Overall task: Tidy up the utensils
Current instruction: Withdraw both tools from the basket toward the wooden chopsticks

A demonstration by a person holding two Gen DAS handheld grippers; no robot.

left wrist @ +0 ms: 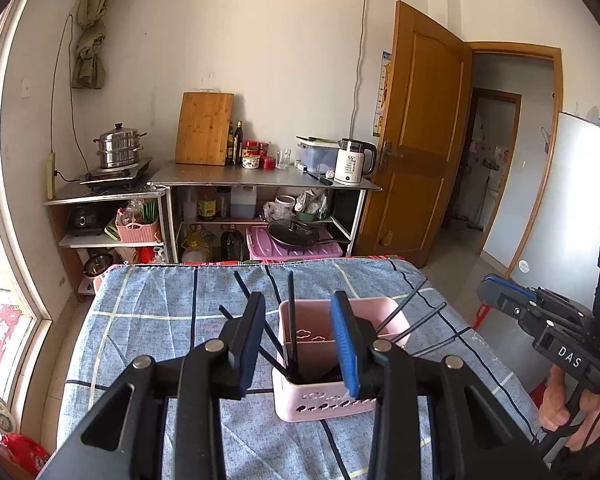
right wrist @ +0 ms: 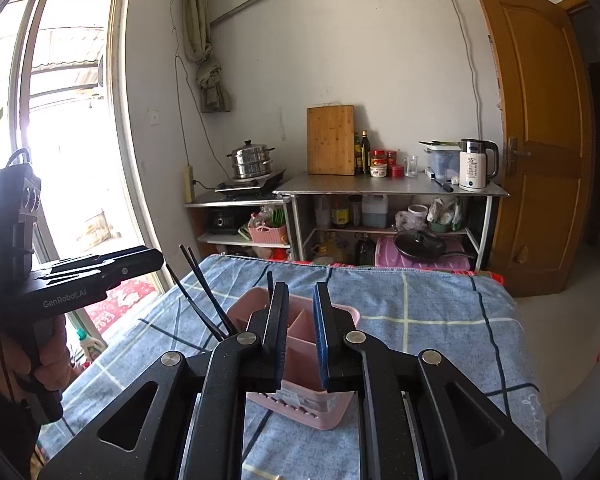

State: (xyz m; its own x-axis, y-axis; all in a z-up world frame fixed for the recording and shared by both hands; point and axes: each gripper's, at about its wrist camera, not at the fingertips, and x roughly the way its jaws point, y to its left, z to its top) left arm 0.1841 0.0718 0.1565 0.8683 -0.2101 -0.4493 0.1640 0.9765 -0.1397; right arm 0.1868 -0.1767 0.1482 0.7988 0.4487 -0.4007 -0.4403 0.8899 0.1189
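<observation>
Left tool (left wrist: pixel 300 344) stood nearest, jaws apart, empty, just over pink holder (left wrist: pixel 320 364) on blue-checked counter (left wrist: pixel 148 320). Black chopsticks (left wrist: pixel 292 320) leaned upright inside holder. Right tool (right wrist: pixel 300 336), narrowly parted, empty, hung above holder's near side.

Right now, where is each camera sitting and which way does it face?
Left wrist: on the left gripper, looking across the pink plastic utensil caddy toward the kitchen shelves; own jaws open, right gripper at right.
Right wrist: on the right gripper, same direction; own jaws open, left gripper and hand at left.
Shared: caddy, black chopsticks, blue checked tablecloth.
</observation>
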